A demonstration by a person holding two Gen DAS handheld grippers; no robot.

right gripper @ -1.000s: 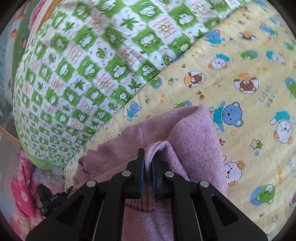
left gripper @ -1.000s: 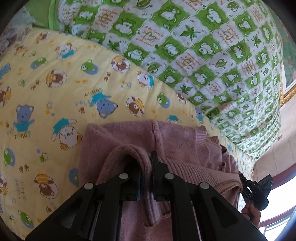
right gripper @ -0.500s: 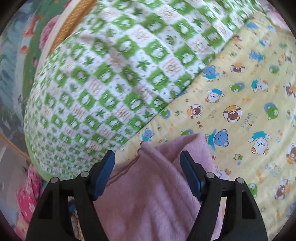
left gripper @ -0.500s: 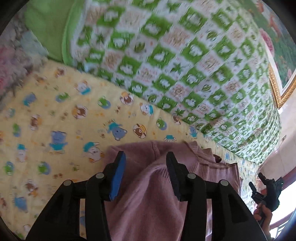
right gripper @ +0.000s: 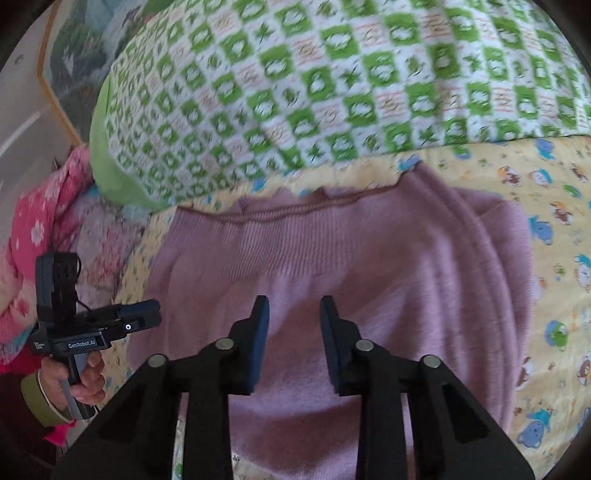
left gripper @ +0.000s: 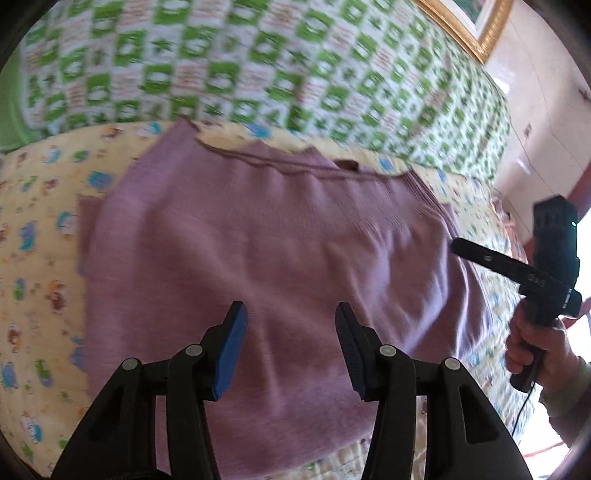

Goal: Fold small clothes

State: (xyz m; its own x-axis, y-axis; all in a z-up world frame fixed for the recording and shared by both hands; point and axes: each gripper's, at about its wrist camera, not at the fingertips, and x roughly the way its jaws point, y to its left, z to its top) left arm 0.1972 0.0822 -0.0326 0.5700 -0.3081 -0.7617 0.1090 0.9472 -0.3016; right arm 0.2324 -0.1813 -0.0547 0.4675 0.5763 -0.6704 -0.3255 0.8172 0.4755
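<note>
A pink knitted garment [left gripper: 266, 243] lies folded flat on the yellow cartoon-print sheet [left gripper: 33, 266]; it also shows in the right wrist view [right gripper: 369, 258], with its ribbed hem at the far edge. My left gripper [left gripper: 290, 325] is open and empty, above the garment's near part. My right gripper [right gripper: 293, 314] is open and empty above the garment. Each gripper shows in the other's view: the right one [left gripper: 458, 247] at the garment's right edge, the left one [right gripper: 155, 312] at its left edge.
A green-and-white checked quilt [right gripper: 332, 85] is heaped behind the garment. Pink floral bedding [right gripper: 33, 221] lies at the left in the right wrist view. A gold picture frame [left gripper: 465, 29] and pale wall are at the upper right of the left wrist view.
Both grippers were shut on folds of the garment, then opened and let it go. They have drawn back and risen, and the garment now lies flat.
</note>
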